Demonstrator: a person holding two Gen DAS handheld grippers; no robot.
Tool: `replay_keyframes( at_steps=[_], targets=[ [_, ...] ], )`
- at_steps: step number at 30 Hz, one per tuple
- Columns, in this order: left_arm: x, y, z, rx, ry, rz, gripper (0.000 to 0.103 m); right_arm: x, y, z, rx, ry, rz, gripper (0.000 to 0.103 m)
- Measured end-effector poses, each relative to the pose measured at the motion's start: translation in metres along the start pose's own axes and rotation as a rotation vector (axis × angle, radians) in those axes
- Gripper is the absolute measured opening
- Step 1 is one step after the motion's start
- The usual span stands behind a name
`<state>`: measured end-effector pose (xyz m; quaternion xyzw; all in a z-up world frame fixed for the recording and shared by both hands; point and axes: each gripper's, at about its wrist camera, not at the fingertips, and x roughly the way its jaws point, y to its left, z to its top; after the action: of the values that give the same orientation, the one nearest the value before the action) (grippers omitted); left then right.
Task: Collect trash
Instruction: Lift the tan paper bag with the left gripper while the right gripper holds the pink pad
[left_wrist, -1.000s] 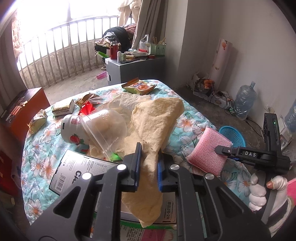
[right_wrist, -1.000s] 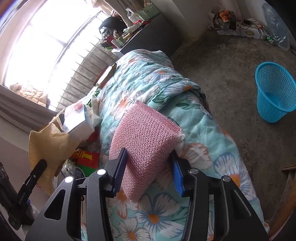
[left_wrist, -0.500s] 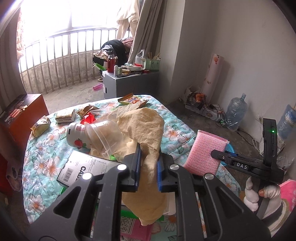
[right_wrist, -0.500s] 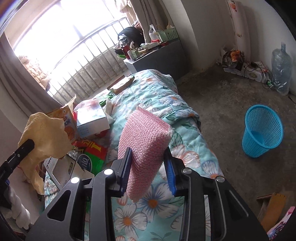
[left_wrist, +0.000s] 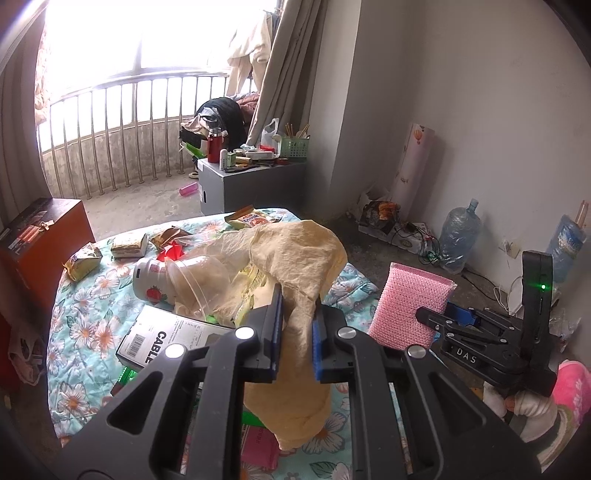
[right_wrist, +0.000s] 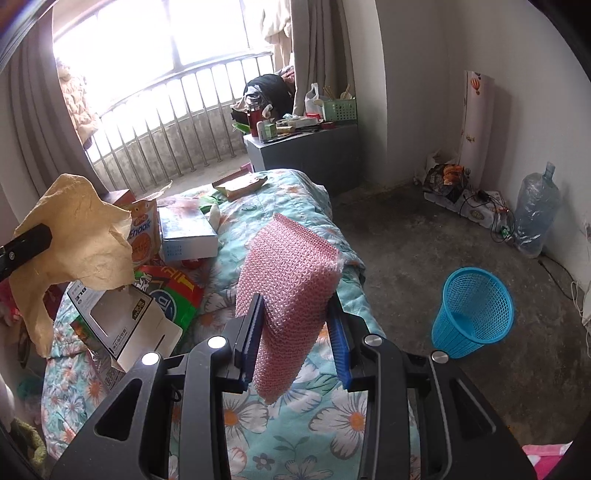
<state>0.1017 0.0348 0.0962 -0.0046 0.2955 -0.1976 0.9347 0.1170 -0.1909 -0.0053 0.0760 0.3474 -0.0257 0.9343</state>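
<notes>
Only the right wrist view shows the blue basket (right_wrist: 472, 314) whole, empty, on the floor right of the bed (right_wrist: 295, 435); the left wrist view hides it behind the sponge and right gripper. Left of the basket, over the bed: left gripper (left_wrist: 295, 339) fingers pinching a crumpled yellow cloth (left_wrist: 295, 266), with CABLE box (left_wrist: 166, 336), yogurt bottle (left_wrist: 151, 280) and wrappers littering the bed below. Next, nearer the basket, right gripper (right_wrist: 295, 343) fingers pinching a pink sponge (right_wrist: 288, 280), lifted clear of the bed.
</notes>
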Motion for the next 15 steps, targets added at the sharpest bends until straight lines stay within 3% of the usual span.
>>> replay_keyframes(
  at_steps=[15],
  targets=[
    [-0.030,-0.031,0.006,0.035,-0.055,-0.020,0.008,-0.048,-0.007,-0.006,-0.020,-0.098,-0.043,0.033]
  ],
)
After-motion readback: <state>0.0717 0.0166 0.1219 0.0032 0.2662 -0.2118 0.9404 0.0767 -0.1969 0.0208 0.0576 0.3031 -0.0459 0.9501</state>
